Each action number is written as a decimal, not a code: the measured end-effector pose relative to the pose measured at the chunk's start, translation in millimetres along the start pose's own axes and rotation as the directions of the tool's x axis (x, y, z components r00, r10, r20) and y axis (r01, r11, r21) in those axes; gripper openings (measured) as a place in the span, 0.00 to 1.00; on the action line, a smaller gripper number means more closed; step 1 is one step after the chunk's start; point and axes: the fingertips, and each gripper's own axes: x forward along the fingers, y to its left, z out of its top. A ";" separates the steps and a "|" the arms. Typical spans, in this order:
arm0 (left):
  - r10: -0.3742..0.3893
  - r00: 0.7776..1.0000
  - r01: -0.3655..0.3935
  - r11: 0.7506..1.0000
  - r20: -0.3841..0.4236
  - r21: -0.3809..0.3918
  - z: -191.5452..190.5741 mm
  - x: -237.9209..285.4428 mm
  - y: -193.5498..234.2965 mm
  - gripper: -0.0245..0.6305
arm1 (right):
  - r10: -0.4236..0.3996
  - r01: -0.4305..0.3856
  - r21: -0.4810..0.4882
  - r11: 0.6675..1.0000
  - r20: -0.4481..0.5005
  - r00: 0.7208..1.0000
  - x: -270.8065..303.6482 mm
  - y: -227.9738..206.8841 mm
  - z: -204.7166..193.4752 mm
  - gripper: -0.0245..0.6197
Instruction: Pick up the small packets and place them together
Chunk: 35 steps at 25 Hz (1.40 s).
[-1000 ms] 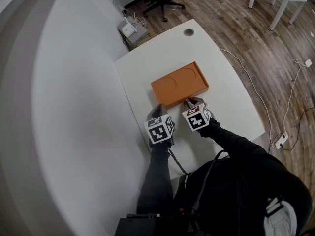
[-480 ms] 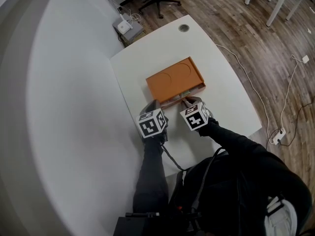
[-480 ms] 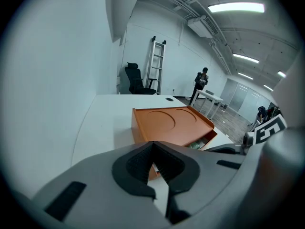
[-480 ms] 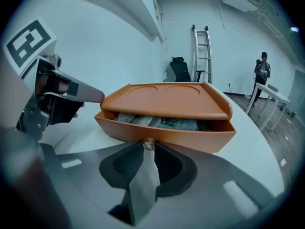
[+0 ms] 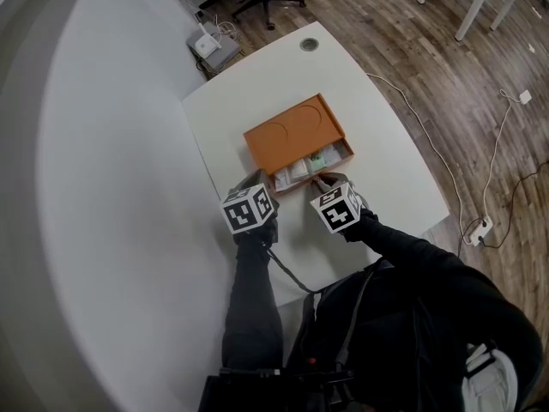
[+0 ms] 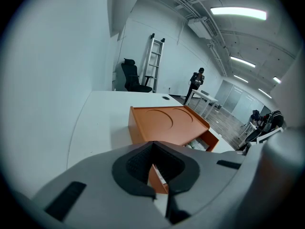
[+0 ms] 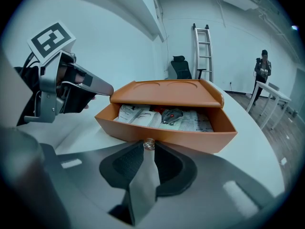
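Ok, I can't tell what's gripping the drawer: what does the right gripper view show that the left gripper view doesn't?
Only the right gripper view: the right gripper, tongs pinching the drawer knob, and the left gripper at a corner of the orange box. Only the left: more people at far right. Both: the box, ladder, office chair, standing person.

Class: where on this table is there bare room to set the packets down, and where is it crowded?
Bare: the white table right of the orange drawer box, out to its edge, and the stretch between box and cable hole. Crowded: the near side, where left gripper and right gripper meet the open drawer, full of packets.
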 end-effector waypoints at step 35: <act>-0.007 1.000 0.007 0.998 -0.003 -0.060 -14.1 0.6 -4.7 0.04 | 0.042 -0.041 0.033 0.999 -0.044 0.998 -36.5 11.7 -57.1 0.15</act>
